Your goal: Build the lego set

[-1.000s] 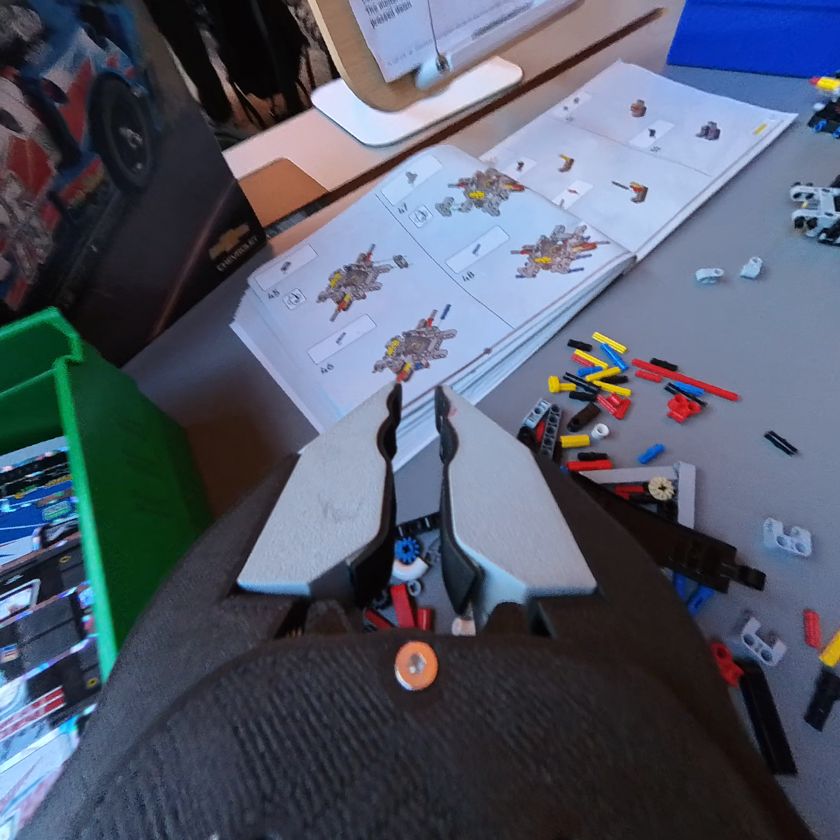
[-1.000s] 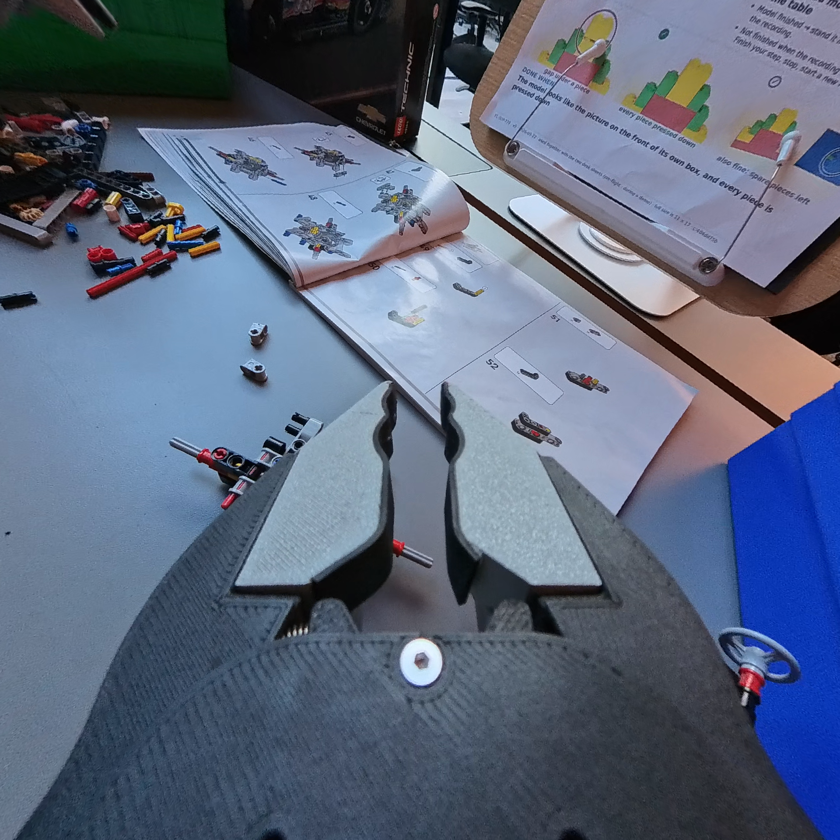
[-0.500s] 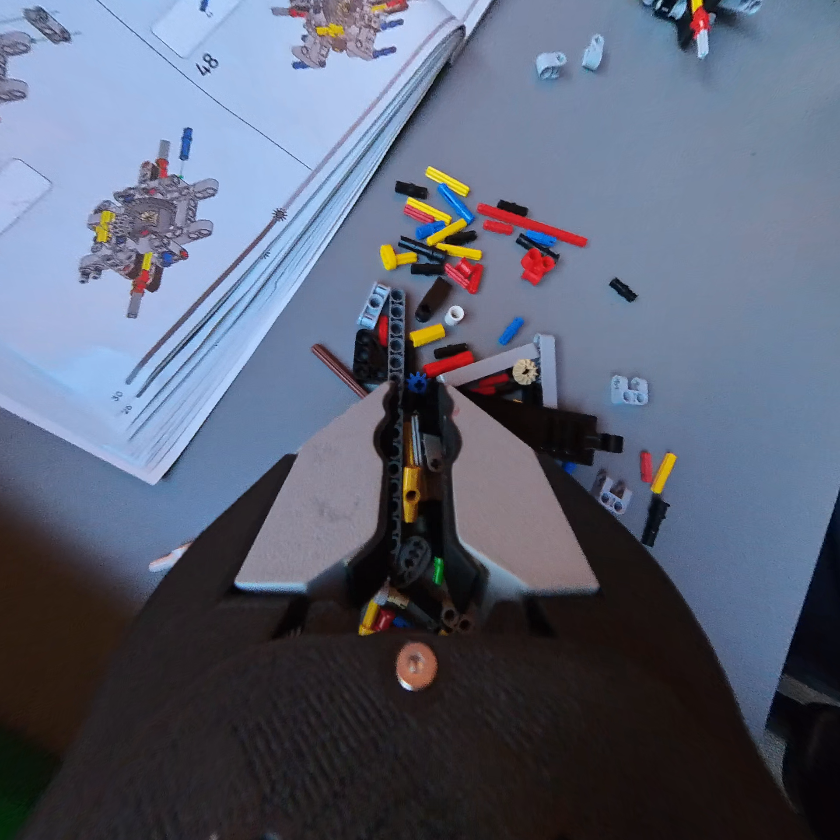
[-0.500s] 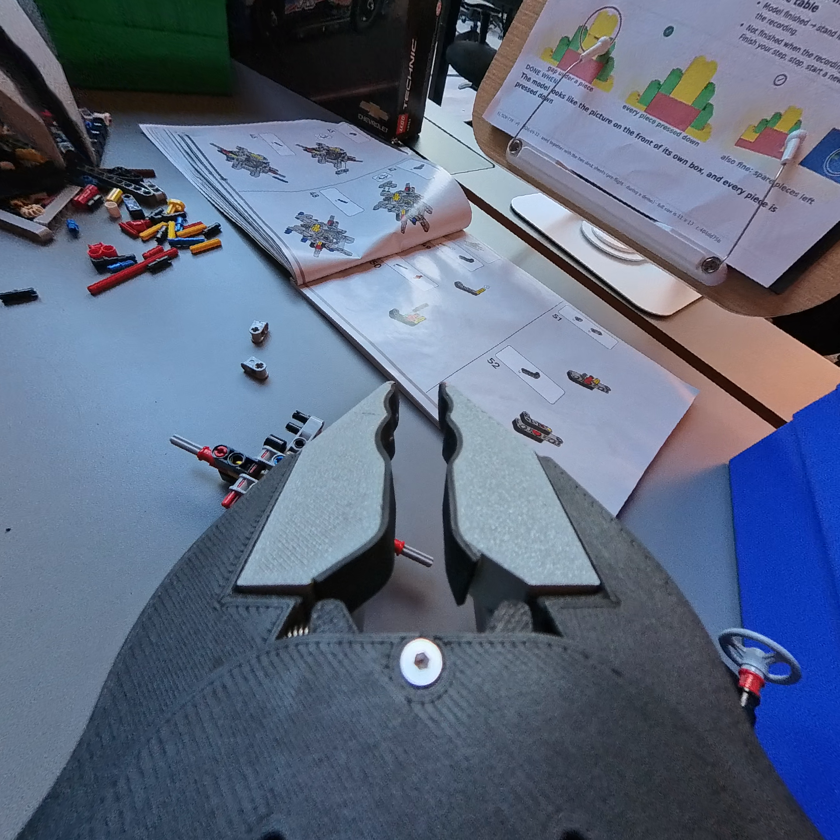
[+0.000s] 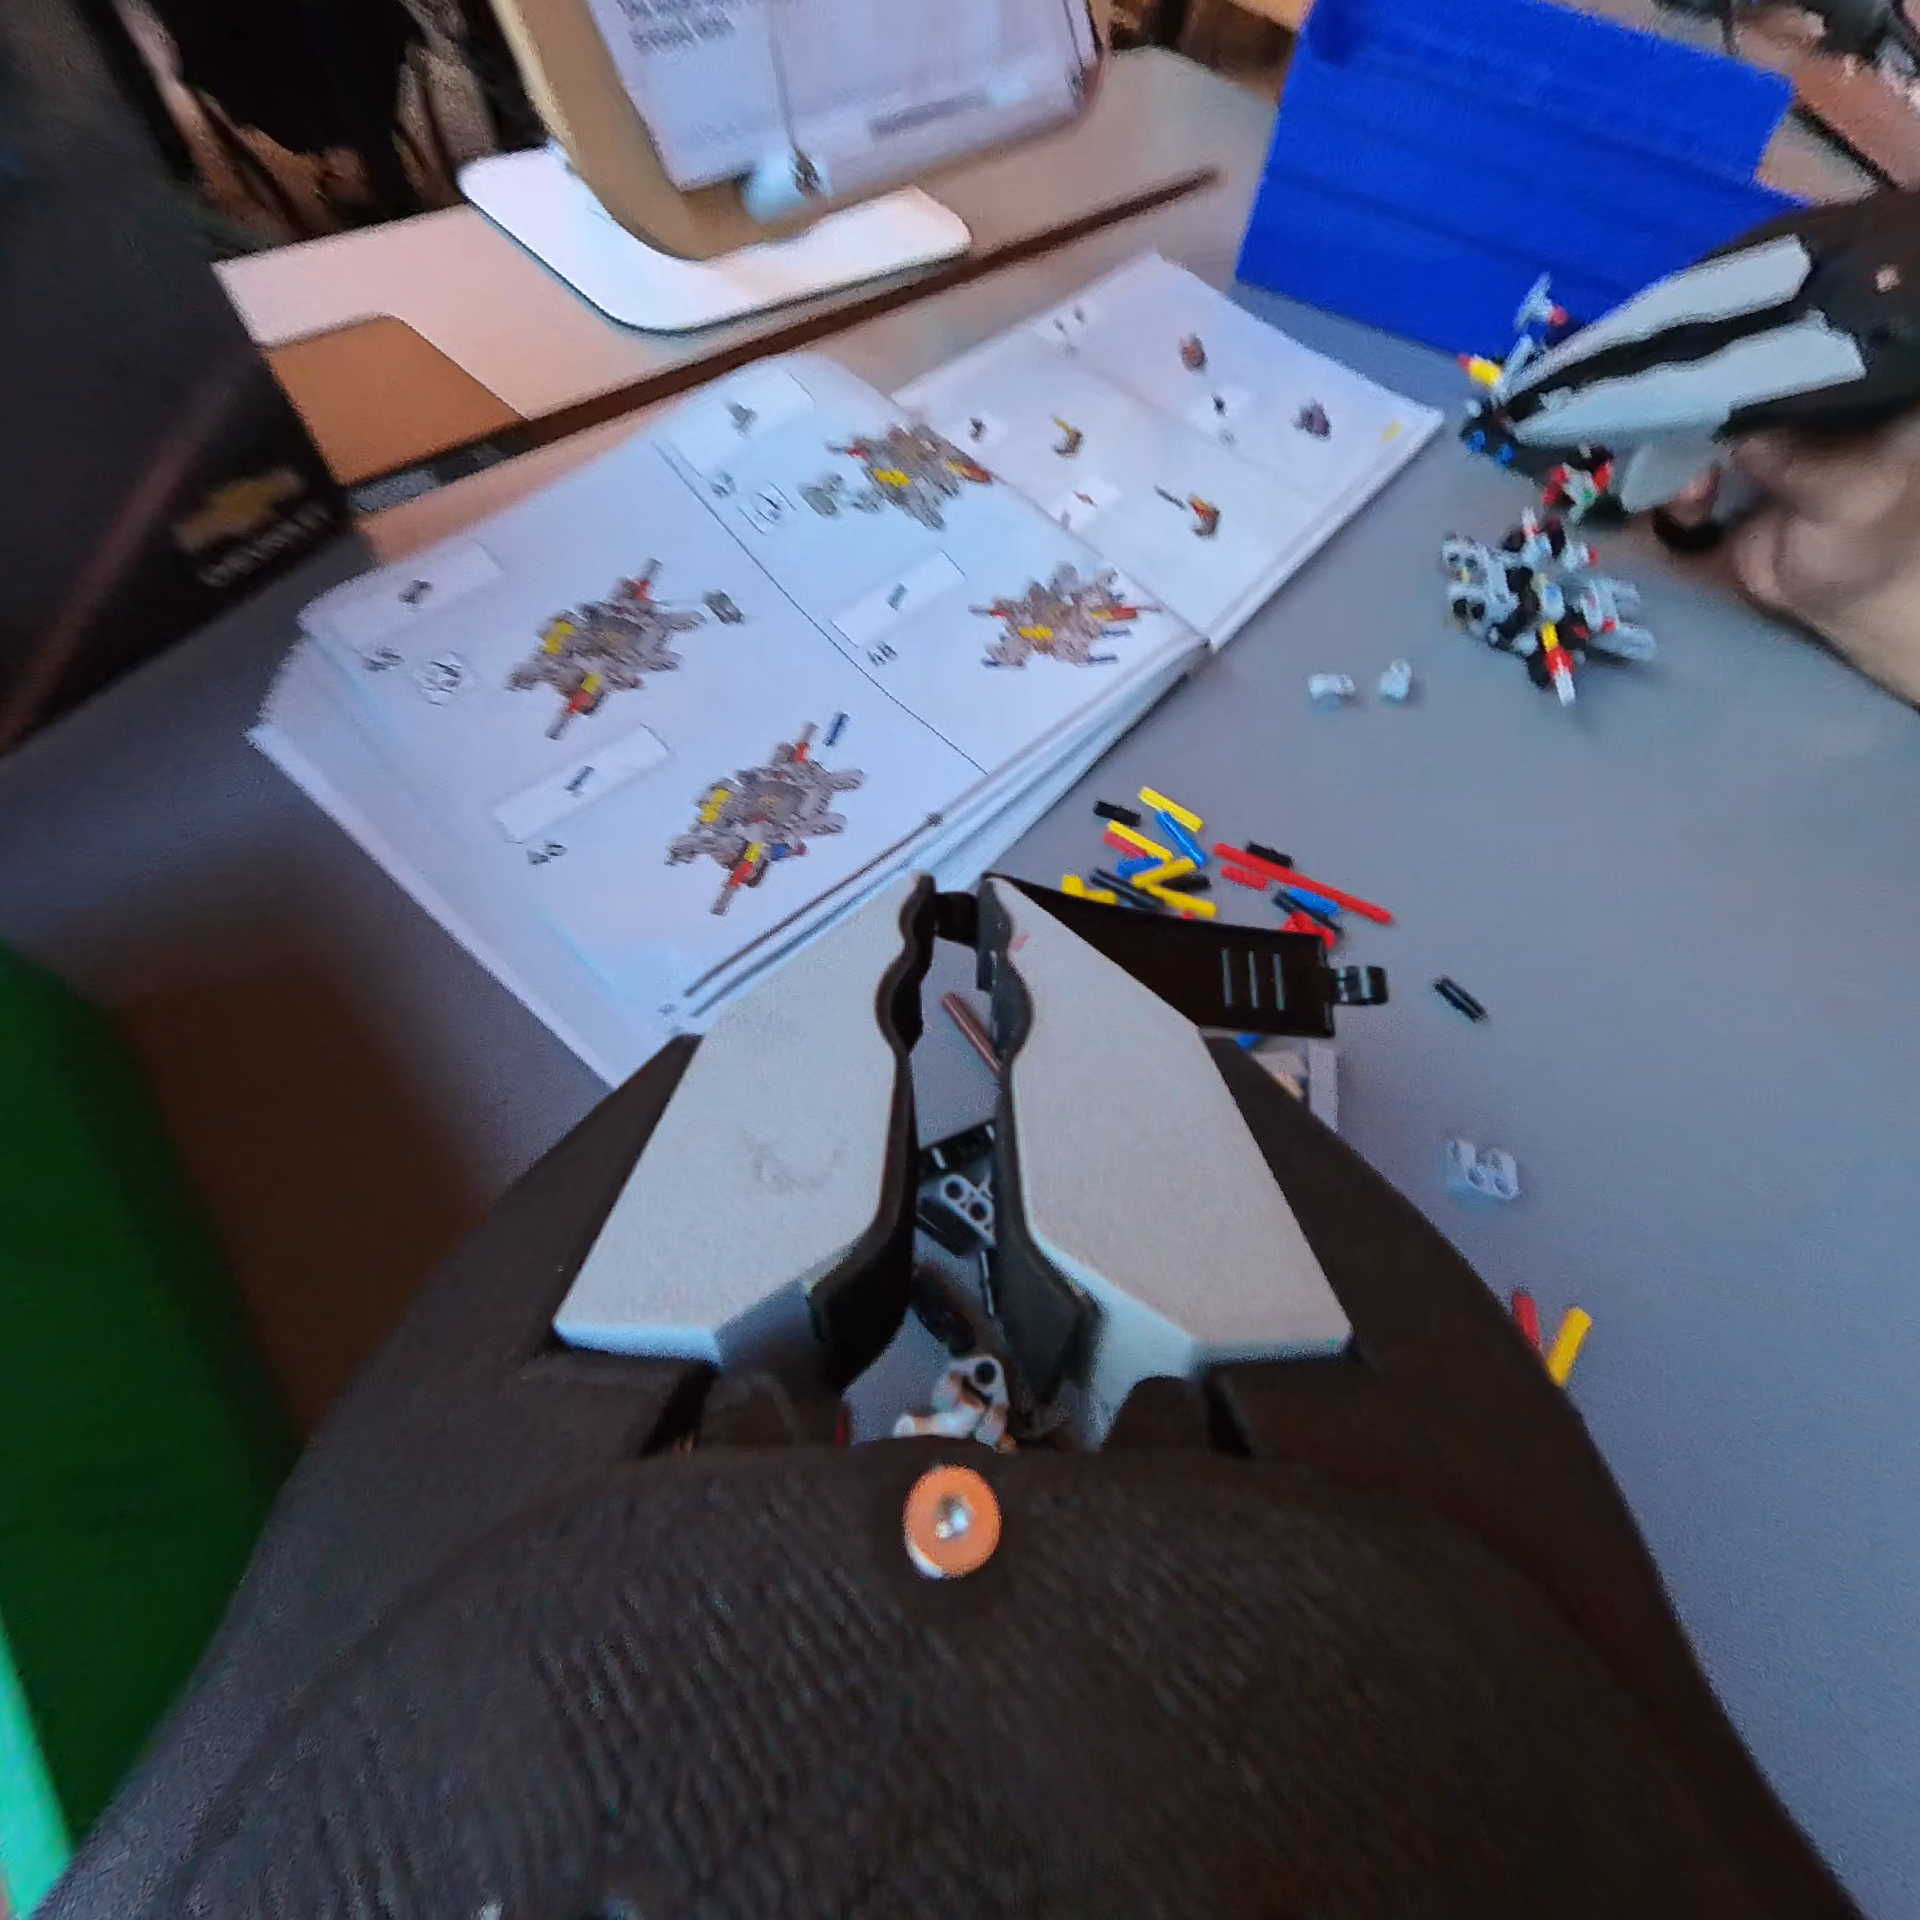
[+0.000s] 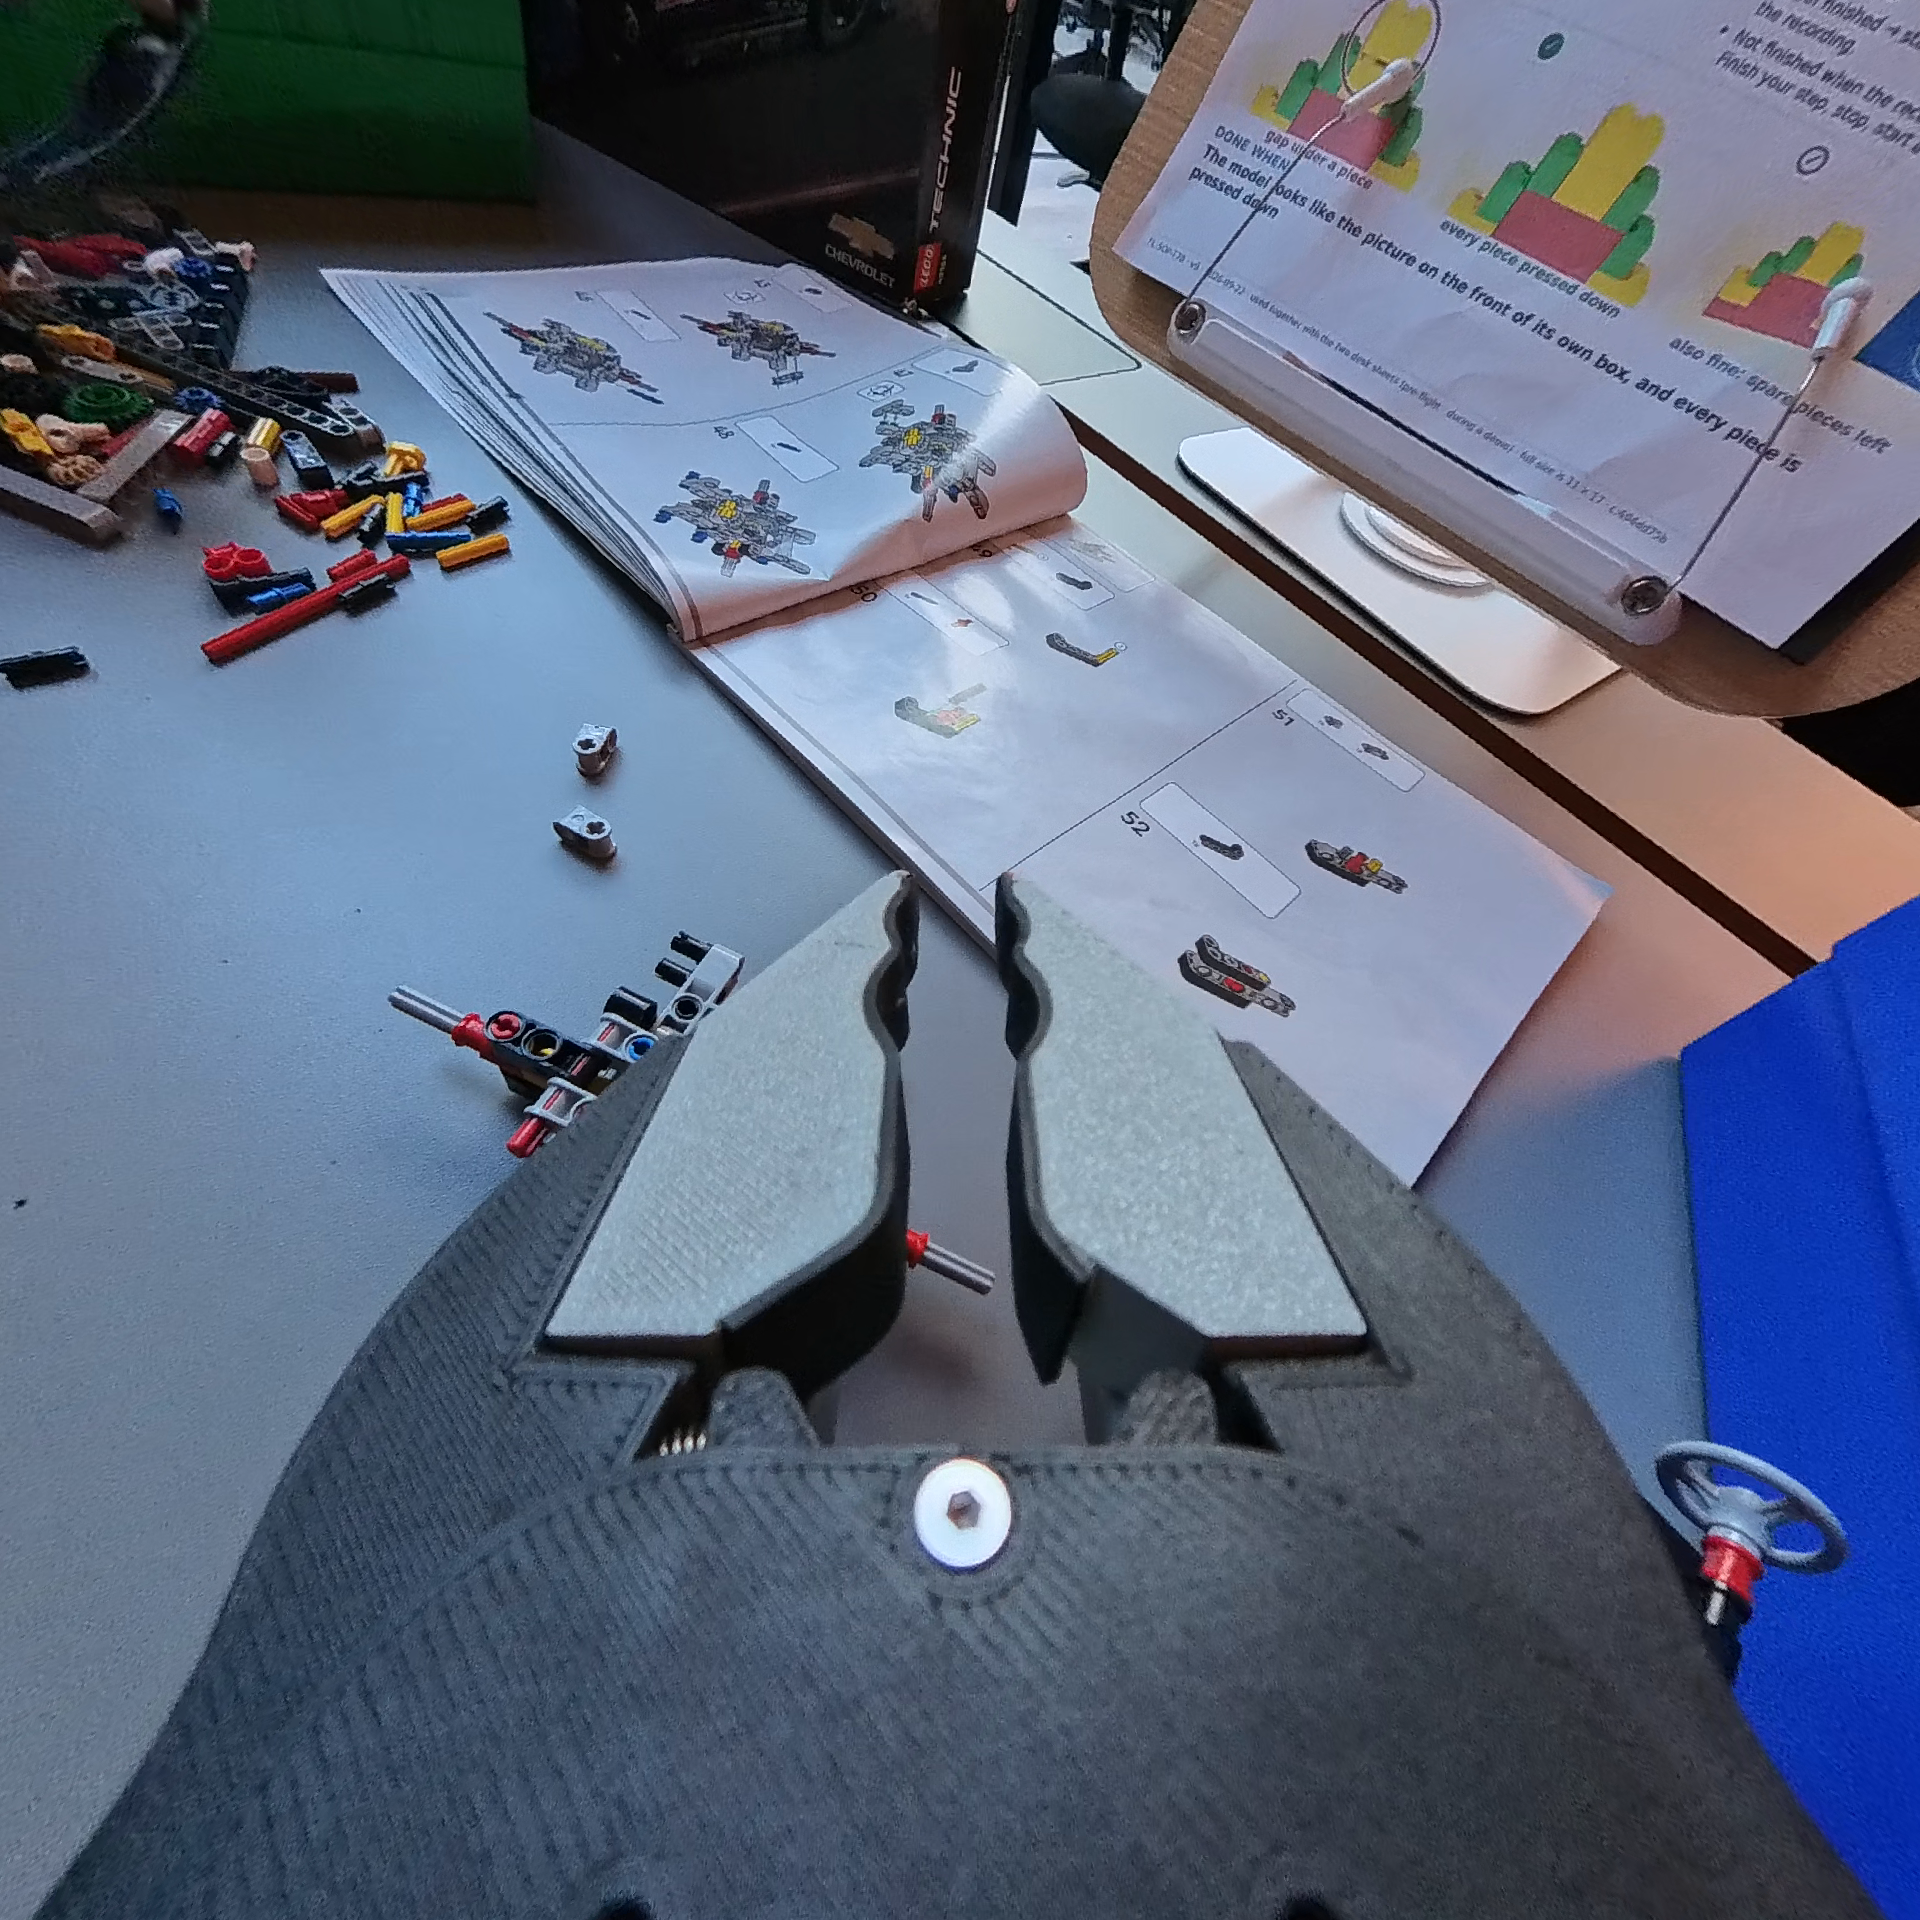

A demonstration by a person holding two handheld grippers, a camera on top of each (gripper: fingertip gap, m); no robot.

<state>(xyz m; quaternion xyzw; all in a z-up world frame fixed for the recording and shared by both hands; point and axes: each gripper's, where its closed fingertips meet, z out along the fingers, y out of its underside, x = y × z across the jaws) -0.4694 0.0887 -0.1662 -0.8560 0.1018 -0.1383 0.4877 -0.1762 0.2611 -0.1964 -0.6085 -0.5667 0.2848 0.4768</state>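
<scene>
Your left claw (image 5: 954, 902): tips clamped on a black panel piece (image 5: 1226, 971), lifted above the loose pieces (image 5: 1174, 852) beside the open booklet (image 5: 790, 665); your right claw (image 6: 954, 914): tips apart, bare, over the grey tabletop (image 6: 260, 935) near a small assembly (image 6: 582, 1039)

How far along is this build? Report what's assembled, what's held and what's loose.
Assembled: a small grey-black subassembly beside the open, empty right gripper. In hand: the left gripper pinches a black panel. Left: many loose pieces beside the open manual.
</scene>
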